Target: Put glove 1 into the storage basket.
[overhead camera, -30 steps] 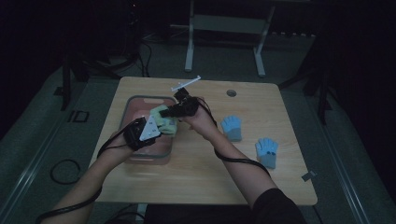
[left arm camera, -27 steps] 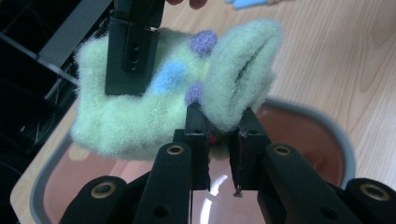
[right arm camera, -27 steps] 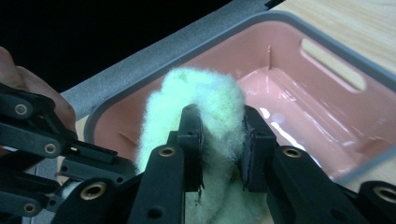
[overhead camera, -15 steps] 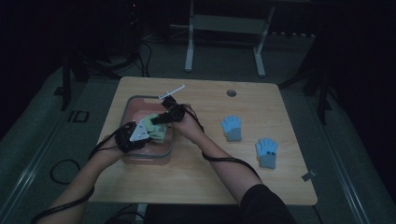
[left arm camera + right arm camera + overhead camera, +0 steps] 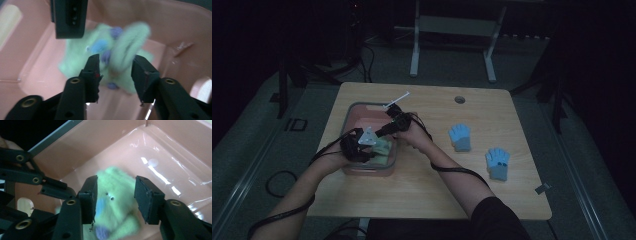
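Note:
A pale green glove [image 5: 383, 148] with blue and purple dots lies in the pink plastic bin [image 5: 362, 107] at the table's left. Both grippers reach down into the bin over it. In the left gripper view my left gripper [image 5: 115, 62] has just been opening; the blurred glove [image 5: 117, 47] sits loose past its parted jaws. My right gripper [image 5: 116, 183] has also just been opening, with the glove [image 5: 117, 192] between its jaws, untouched by the pads. From above, the left gripper [image 5: 374, 150] is at the bin's near side and the right gripper [image 5: 381, 134] is just beyond it.
Two blue gloves [image 5: 460, 136] [image 5: 498, 163] lie flat on the wooden table to the right of the bin. A round cable hole [image 5: 459, 99] sits near the far edge. The bin's walls [image 5: 100, 147] stand close around both grippers.
Both hands have sunk toward the bin's floor with the green glove. Both pairs of jaws have parted and the glove has come loose from them.

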Tool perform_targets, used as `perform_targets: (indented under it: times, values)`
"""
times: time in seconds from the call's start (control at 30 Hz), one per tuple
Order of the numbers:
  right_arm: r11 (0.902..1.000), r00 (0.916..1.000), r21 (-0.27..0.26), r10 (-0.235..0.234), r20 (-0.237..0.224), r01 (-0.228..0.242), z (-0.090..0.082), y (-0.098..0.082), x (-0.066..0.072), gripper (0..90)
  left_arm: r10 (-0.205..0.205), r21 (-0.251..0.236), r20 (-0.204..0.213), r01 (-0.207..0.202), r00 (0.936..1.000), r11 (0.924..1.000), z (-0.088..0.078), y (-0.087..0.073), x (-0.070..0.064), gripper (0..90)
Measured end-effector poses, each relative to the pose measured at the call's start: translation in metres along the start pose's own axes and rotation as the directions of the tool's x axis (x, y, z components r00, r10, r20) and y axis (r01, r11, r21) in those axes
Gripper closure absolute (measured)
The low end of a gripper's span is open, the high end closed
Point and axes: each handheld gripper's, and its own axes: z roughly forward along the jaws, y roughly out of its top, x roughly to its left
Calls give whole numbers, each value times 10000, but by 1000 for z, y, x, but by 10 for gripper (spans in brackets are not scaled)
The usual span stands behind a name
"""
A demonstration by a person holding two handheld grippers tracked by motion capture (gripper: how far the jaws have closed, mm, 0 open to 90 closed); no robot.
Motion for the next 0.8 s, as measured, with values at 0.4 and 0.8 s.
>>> perform_targets:
  times: [0.4, 0.8]
  values:
    - [9946, 9983, -905, -524, -252, 500, -37, -12, 9, 489, -876, -312, -164, 871, 9960, 9957, -12, 2, -2, 352]
    - [9852, 9964, -1508, -841, -113, 815, -81, -40, 12, 486, -1425, -1182, 129, 1430, 9897, 9826, -22, 23, -14, 320]
